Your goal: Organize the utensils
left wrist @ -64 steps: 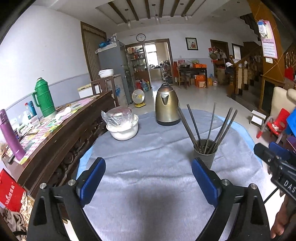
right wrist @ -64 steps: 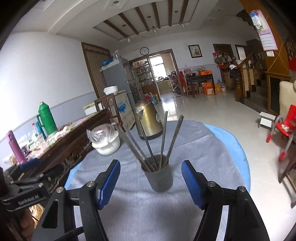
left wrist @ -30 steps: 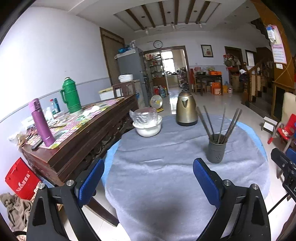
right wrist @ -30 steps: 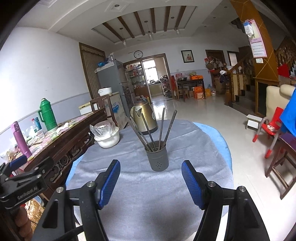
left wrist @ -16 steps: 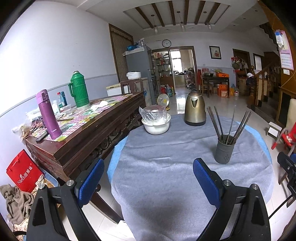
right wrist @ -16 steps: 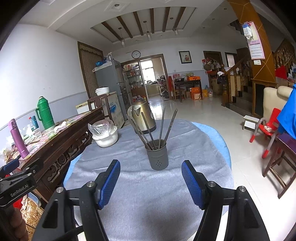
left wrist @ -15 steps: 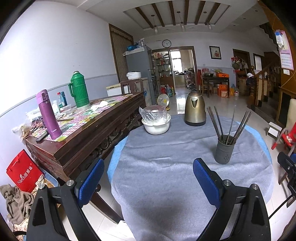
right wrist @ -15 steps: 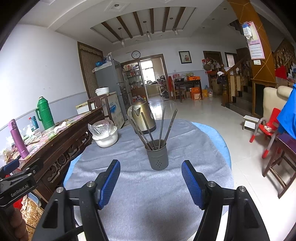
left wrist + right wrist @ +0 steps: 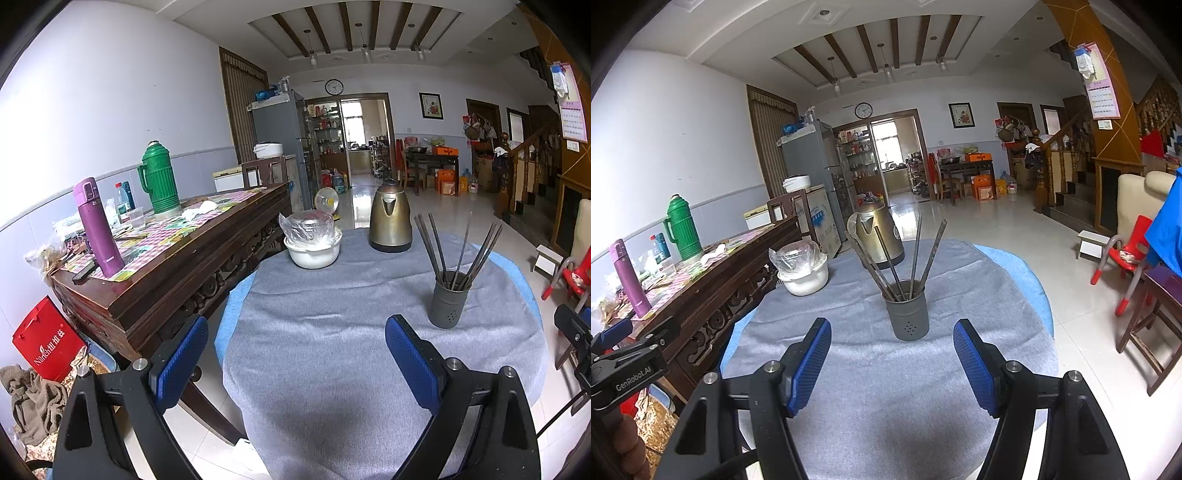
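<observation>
Stood upright on the grey cloth point(image 9: 979, 295) of the round table: a grey holder point(image 9: 909, 313) with small holes low in its wall, chopsticks point(image 9: 916, 251) fanned out of its mouth. Sat toward the right half of the tabletop in the left wrist view, holder point(image 9: 447, 300) and chopsticks point(image 9: 458, 251) well clear of the table edge. Lay straight ahead of the right gripper point(image 9: 892, 354), beyond its blue pads, untouched. Gaped wide, that right gripper, nothing between the pads. Hung over the near edge of the cloth point(image 9: 332, 350), the left gripper point(image 9: 295, 354), likewise spread wide and empty, with the holder off to the right of its right pad. Behind the holder, a brass-coloured kettle point(image 9: 877, 236); left of that, a white bowl point(image 9: 805, 277) covered with crumpled clear plastic. Beside the table on the left, a dark wooden sideboard point(image 9: 177, 266) bearing a purple flask point(image 9: 98, 227) and a green thermos point(image 9: 159, 177). Against its end on the floor, a red bag point(image 9: 46, 341).
</observation>
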Available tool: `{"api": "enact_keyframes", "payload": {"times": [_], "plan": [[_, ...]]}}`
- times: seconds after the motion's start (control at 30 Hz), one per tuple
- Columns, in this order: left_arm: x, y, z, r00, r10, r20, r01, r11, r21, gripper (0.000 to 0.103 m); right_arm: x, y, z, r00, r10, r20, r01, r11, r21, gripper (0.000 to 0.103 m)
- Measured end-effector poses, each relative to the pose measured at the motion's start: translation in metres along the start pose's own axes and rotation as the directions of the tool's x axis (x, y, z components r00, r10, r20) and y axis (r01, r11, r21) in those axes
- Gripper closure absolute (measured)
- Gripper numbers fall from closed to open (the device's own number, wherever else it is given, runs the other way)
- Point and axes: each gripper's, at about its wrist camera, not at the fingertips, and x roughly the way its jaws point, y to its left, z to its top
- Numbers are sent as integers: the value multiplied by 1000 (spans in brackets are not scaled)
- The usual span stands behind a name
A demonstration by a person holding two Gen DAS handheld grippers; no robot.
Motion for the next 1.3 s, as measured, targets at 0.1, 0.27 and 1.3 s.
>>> {"api": "enact_keyframes", "payload": {"times": [0.1, 0.27, 1.3], "plan": [[0, 0, 0, 1000, 2, 1, -2, 1000, -1, 6, -1, 1, 2, 1000, 1, 2, -1, 1000, -2, 31], [-2, -1, 1, 1000, 3, 1, -3, 1000, -2, 6, -1, 1, 4, 1000, 1, 3, -1, 1000, -4, 31], [-3, -2, 0, 1000, 16, 0, -16, 1000, -14, 6, -4, 6, 8, 1000, 1, 9, -1, 1000, -5, 31]]}}
